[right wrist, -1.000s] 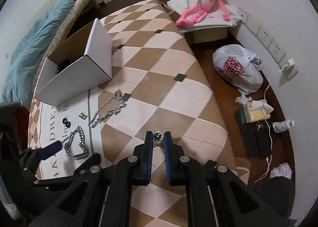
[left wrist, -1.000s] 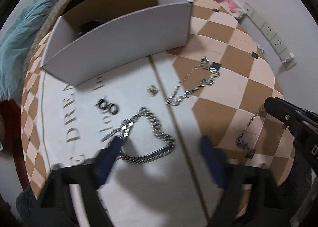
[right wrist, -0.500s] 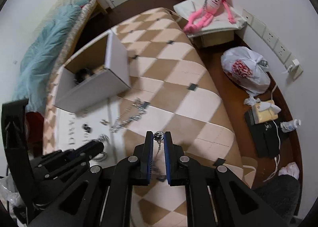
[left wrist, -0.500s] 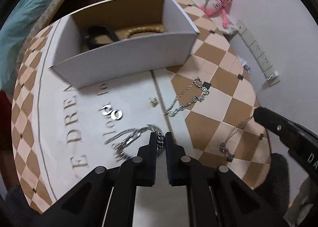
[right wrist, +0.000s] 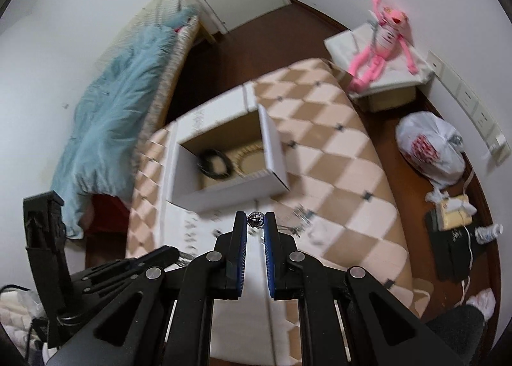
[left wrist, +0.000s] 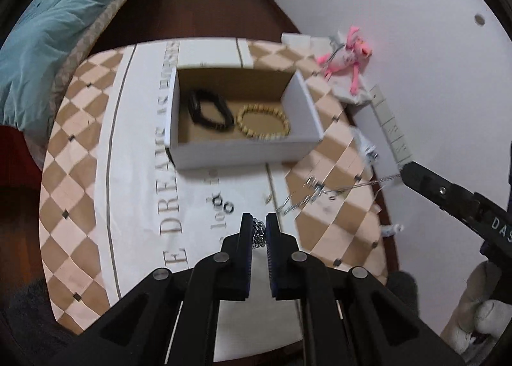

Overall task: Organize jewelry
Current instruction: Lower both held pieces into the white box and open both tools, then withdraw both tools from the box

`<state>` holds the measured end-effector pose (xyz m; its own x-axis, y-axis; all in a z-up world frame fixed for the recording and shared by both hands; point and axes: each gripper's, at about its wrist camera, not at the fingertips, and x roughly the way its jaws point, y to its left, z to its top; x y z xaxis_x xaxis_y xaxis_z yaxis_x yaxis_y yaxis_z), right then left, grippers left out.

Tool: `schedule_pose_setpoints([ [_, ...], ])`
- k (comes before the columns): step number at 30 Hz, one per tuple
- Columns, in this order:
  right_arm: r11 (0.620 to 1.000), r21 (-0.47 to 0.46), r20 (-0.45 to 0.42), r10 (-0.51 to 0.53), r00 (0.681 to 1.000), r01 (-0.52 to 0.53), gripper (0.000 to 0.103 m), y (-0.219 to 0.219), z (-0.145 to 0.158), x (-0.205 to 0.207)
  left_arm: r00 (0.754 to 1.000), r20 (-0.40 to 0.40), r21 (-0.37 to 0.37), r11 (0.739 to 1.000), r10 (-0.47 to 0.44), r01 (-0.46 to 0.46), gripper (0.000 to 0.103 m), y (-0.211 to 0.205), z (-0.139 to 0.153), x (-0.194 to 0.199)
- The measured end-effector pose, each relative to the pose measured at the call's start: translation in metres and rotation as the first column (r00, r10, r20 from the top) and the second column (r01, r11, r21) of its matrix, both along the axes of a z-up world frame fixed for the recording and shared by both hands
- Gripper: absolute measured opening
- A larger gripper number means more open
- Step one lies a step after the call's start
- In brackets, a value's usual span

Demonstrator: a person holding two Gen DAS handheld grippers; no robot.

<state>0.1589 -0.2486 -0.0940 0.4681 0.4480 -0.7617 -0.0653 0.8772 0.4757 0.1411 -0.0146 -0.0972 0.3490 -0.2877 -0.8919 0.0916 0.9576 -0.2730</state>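
My left gripper (left wrist: 258, 228) is shut on a thick silver chain (left wrist: 258, 233), held above the table. My right gripper (right wrist: 255, 222) is shut on a thin silver necklace at its round pendant (right wrist: 256, 219); in the left wrist view its chain (left wrist: 380, 181) trails from the right gripper's finger (left wrist: 425, 181). An open white cardboard box (left wrist: 243, 150) stands on the table and holds a black bracelet (left wrist: 208, 107) and a gold beaded bracelet (left wrist: 263, 122). Another silver chain (left wrist: 304, 199) and small earrings (left wrist: 224, 202) lie in front of the box.
The table has a checkered cloth (left wrist: 76, 148) with a white lettered strip. A bed with a teal blanket (right wrist: 121, 84) is at the left. A pink plush toy (right wrist: 380, 42), a white plastic bag (right wrist: 428, 148) and floor clutter are at the right.
Both grippers have risen well above the table, each carrying its chain. The left gripper closed on the thick chain and lifted it; the views now look down into the box.
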Motion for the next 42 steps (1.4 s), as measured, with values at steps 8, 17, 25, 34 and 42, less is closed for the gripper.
schedule_pose_setpoints([
  [8, 0.997, -0.030, 0.108, 0.077, 0.991, -0.074, 0.011, 0.029, 0.057, 0.046, 0.993, 0.117, -0.041, 0.999, 0.033, -0.028, 0.006, 0.015, 0.054, 0.046],
  [17, 0.987, -0.095, 0.033, 0.135, 0.990, -0.131, 0.011, 0.065, 0.041, 0.118, 0.995, 0.097, 0.026, 1.000, 0.010, -0.013, 0.006, 0.022, 0.045, 0.108],
  [25, 0.968, -0.138, -0.107, 0.195, 0.975, -0.209, 0.011, 0.086, -0.006, 0.161, 0.999, 0.001, 0.029, 0.998, 0.051, -0.051, 0.007, 0.032, 0.011, 0.129],
  [34, 0.947, -0.202, -0.242, 0.197, 0.950, -0.248, 0.036, 0.087, -0.042, 0.172, 0.992, -0.008, 0.185, 0.975, 0.127, -0.123, 0.036, 0.039, -0.007, 0.135],
  [42, 0.910, -0.352, -0.236, 0.138, 0.962, -0.217, 0.078, 0.079, -0.061, 0.152, 0.987, 0.046, 0.258, 0.953, 0.155, -0.162, 0.095, 0.044, -0.019, 0.125],
])
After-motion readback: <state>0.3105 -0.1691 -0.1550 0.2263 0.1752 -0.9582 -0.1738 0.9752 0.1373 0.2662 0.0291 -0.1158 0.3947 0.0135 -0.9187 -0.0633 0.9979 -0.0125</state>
